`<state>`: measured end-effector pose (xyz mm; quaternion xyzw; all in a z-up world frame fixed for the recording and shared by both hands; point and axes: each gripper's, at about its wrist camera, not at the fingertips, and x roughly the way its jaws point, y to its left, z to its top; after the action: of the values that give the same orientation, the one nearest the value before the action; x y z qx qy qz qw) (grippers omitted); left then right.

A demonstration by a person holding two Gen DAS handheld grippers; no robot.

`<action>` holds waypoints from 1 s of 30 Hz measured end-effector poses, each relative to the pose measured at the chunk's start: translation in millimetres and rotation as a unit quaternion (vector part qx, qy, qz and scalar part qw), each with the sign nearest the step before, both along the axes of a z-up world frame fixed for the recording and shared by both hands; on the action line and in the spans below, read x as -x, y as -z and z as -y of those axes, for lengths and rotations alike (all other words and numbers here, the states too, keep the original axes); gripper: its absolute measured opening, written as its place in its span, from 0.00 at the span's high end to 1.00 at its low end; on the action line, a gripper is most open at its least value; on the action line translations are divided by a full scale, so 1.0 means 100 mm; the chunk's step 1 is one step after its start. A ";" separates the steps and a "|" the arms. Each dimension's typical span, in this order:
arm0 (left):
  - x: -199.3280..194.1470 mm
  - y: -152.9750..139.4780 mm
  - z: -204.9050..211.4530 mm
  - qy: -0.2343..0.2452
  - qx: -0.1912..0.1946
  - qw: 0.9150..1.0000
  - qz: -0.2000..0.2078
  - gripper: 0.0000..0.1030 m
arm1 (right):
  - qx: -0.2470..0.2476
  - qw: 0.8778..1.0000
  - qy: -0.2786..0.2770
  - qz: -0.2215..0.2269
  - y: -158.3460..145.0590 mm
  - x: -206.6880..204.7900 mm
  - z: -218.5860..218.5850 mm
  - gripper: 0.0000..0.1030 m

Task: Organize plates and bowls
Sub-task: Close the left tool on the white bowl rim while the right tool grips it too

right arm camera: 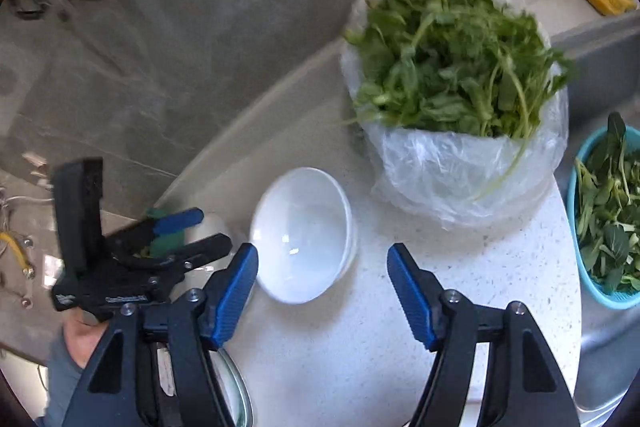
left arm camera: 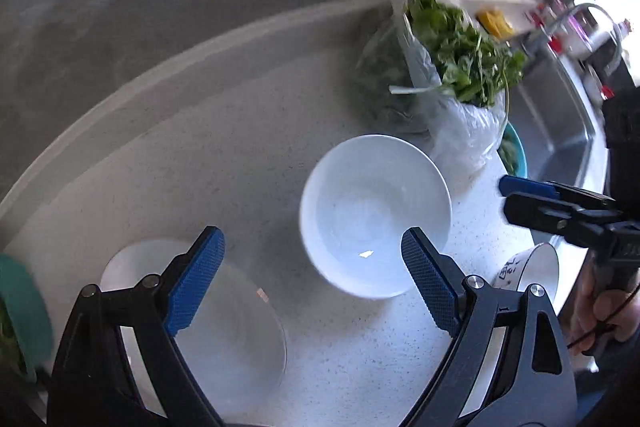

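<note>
A white bowl [left arm camera: 374, 213] sits on the speckled white counter [left arm camera: 240, 147]; it also shows in the right wrist view [right arm camera: 304, 233]. My left gripper [left arm camera: 312, 283] is open and empty, just short of the bowl, with its right finger at the near rim. A clear glass plate [left arm camera: 240, 331] lies under its left finger. A small printed bowl [left arm camera: 528, 269] sits at the right, behind the gripper. My right gripper [right arm camera: 322, 291] is open and empty, a little short of the white bowl. It shows from the side in the left wrist view [left arm camera: 510, 195].
A plastic bag of leafy greens [right arm camera: 456, 115] stands behind the bowl. A teal basket of greens [right arm camera: 608, 219] sits at the counter's right edge by the steel sink [left arm camera: 560, 115]. A green container [left arm camera: 20, 311] is at the far left. A glass rim [right arm camera: 240, 387] lies at the counter's near edge.
</note>
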<state>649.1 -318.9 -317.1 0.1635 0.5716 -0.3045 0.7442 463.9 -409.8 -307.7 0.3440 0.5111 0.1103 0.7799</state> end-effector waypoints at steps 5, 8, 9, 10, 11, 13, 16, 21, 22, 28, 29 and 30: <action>-0.22 0.25 0.00 0.009 -0.017 1.000 -0.015 0.13 | -0.005 0.999 -0.003 -0.038 0.25 -0.14 -0.12 0.31; -0.28 0.37 0.02 0.010 -0.019 0.999 -0.026 0.14 | 0.000 0.999 -0.003 -0.052 0.33 -0.18 -0.20 0.31; -0.30 0.41 0.04 0.015 -0.020 0.999 -0.029 0.14 | 0.000 0.998 0.000 -0.056 0.35 -0.19 -0.22 0.31; -0.32 0.44 0.07 0.021 -0.022 0.999 -0.031 0.15 | -0.002 0.998 0.001 -0.060 0.37 -0.21 -0.22 0.32; -0.33 0.47 0.08 0.027 -0.023 0.999 -0.032 0.17 | 0.001 0.998 0.002 -0.064 0.39 -0.24 -0.25 0.36; -0.35 0.56 0.13 0.039 -0.028 0.998 -0.036 0.25 | 0.006 0.998 0.005 -0.069 0.41 -0.27 -0.25 0.42; -0.40 0.72 0.19 0.045 -0.039 0.997 -0.044 0.36 | 0.009 0.996 0.002 -0.086 0.49 -0.31 -0.28 0.45; -0.41 0.83 0.20 0.058 -0.041 0.997 -0.038 0.71 | 0.006 0.995 0.002 -0.098 0.58 -0.34 -0.37 0.73; -0.40 0.84 0.21 0.062 -0.042 0.996 -0.037 0.73 | 0.006 0.995 0.001 -0.099 0.59 -0.34 -0.38 0.77; -0.34 0.90 0.16 0.062 -0.025 0.997 -0.037 0.74 | 0.012 0.996 0.001 -0.093 0.60 -0.38 -0.46 0.81; -0.34 0.89 0.15 0.059 -0.021 0.997 -0.035 0.75 | 0.013 0.996 0.002 -0.092 0.59 -0.37 -0.44 0.82; -0.32 0.89 0.14 0.058 -0.018 0.998 -0.033 0.75 | 0.014 0.996 0.002 -0.092 0.59 -0.35 -0.44 0.83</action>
<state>681.0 -333.4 -405.7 0.1997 0.5906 -0.3425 0.7028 498.6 -366.2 -367.1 0.3426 0.5814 0.0693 0.7347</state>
